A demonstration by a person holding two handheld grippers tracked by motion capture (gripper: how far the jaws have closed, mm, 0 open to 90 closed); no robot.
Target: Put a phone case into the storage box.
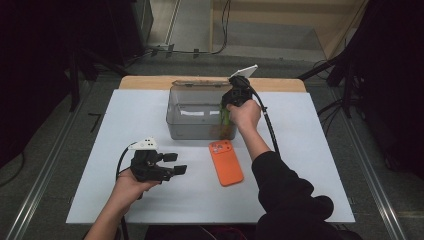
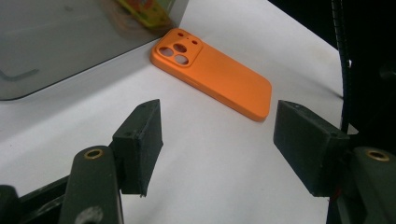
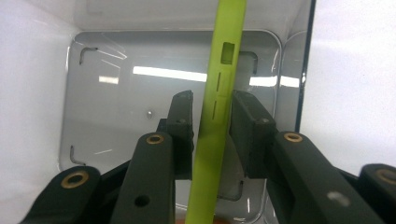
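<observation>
From up high I see the white table top [image 1: 150, 115], and on it the clear grey plastic bin [image 1: 192, 112] toward the far side. Its right front corner is hidden behind my right hand [image 1: 245, 114], and through the wall there I make out only a smear of green and brown. My right gripper [image 3: 211, 122] points down over the bin's open top, its jaws pressed against both faces of a thin lime-green phone case [image 3: 216, 112] held edge-on; the case's lower end is cut off by the picture edge, so whether it touches the bin floor I cannot tell. The flat orange phone case [image 2: 212, 72] lies camera side up on the table just in front of the bin. My left gripper [image 2: 217, 144] hovers low over the table near it, jaws spread wide, the case beyond the tips and untouched.
</observation>
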